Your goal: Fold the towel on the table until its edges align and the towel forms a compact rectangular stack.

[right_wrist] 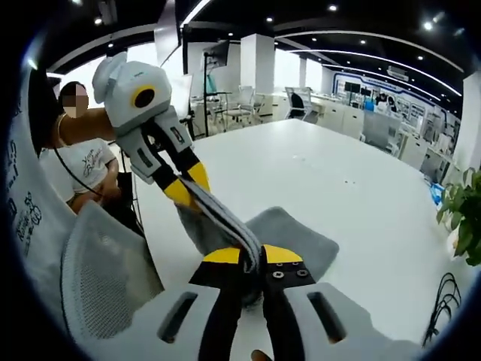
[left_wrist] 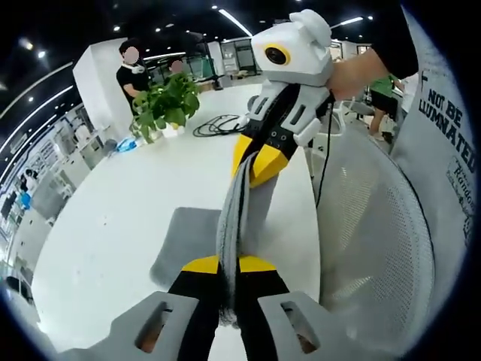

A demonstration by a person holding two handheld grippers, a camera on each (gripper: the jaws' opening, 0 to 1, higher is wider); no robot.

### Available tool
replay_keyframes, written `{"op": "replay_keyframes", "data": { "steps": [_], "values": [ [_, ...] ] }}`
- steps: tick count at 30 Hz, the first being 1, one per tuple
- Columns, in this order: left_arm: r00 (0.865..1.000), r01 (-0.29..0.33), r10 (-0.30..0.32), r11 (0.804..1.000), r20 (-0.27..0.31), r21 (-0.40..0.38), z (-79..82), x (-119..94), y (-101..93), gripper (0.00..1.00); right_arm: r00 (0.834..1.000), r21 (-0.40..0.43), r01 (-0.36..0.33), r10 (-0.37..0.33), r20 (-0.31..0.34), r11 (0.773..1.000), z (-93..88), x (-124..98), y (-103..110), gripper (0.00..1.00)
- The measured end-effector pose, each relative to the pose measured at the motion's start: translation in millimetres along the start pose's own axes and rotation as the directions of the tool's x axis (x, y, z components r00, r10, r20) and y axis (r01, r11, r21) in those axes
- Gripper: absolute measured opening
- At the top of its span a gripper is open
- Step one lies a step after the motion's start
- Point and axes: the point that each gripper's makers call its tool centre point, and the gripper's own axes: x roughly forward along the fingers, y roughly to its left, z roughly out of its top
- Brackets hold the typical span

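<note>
Both grippers clamped on the towel, mid-fold

Left gripper [left_wrist: 229, 265] and right gripper [right_wrist: 252, 256] pinch the grey towel [left_wrist: 233, 210] taut above the table [left_wrist: 113, 226]; I'd lower both evenly so edges match.

Grey towel [left_wrist: 239, 214] taut between left gripper [left_wrist: 229, 265] and right gripper [left_wrist: 259, 162], above white table [left_wrist: 135, 203].
</note>
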Motion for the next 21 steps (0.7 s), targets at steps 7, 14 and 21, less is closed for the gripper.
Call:
{"op": "replay_keyframes", "data": {
  "steps": [7, 14, 21],
  "values": [
    [1.0, -0.026, 0.026, 0.999, 0.01, -0.025, -0.9, 7.2, 26.7, 0.06, 1.0, 0.048, 0.008, -0.009, 0.02, 0.999, 11.6, 2.4, -10.3, 0.06],
    [0.999, -0.038, 0.039, 0.998, 0.022, -0.044, 1.6, 14.8, 46.0, 0.06, 1.0, 0.077, 0.003, -0.005, 0.024, 0.997, 16.9, 9.1, -22.1, 0.06],
    [0.999, -0.039, 0.04, 0.997, 0.02, -0.073, -2.1, 27.2, 62.7, 0.06, 1.0, 0.104, 0.0, -0.001, 0.013, 0.995, 18.2, 25.0, -41.1, 0.06]
  ]
}}
